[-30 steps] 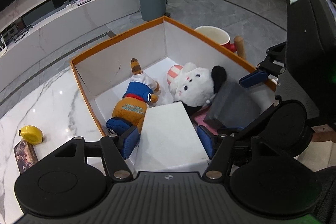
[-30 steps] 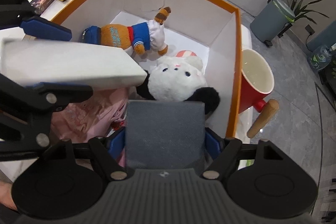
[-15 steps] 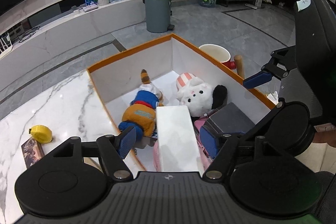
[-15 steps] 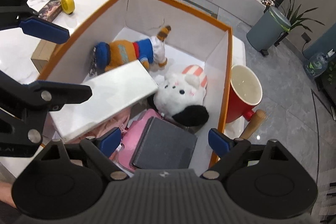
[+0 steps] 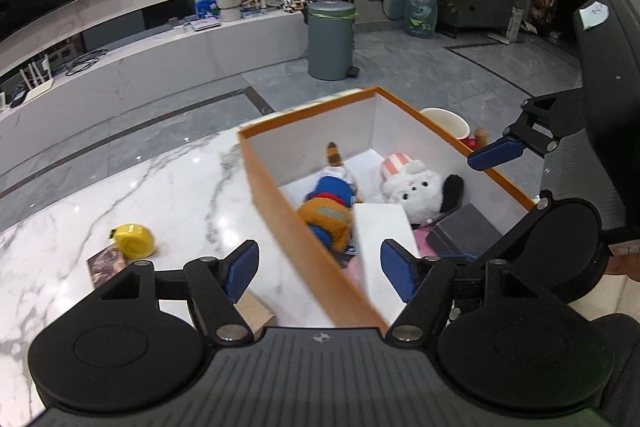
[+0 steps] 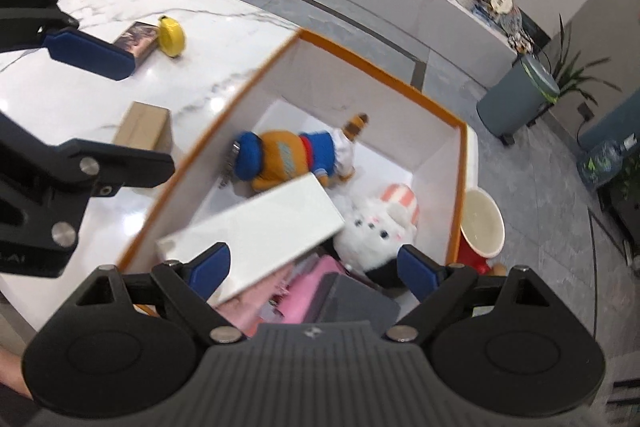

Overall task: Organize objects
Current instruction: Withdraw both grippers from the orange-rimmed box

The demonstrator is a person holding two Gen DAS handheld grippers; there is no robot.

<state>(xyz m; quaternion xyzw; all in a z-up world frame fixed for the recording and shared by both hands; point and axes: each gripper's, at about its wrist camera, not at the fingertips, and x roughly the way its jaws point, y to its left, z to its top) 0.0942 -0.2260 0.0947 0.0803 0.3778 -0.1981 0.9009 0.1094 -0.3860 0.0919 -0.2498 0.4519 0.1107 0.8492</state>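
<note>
Both grippers hang tilted downward above the orange-rimmed box [image 6: 460,131], the left gripper [image 5: 316,269] and right gripper [image 6: 314,269] each spread wide and empty. Below, the white box [image 6: 256,227] and grey box [image 5: 466,231] lie inside among two plush toys.

We see a counter [image 5: 132,195] of polished marble, glossy, with grey veins. The box [image 5: 280,203] looks like stiff cardboard, matt white inside and orange outside. The two plush toys, the orange one [image 6: 288,157] and the white one [image 6: 376,227], are of soft fuzzy cloth. The white flat box [image 6: 256,227] has a smooth, slightly shiny surface. The grey flat box [image 5: 466,233] looks matt. The small carton [image 6: 144,125] is plain brown cardboard. The left hand-held gripper [image 5: 320,269] is matt black plastic with ribbed blue pads [image 5: 242,267] and shiny metal screws.
</note>
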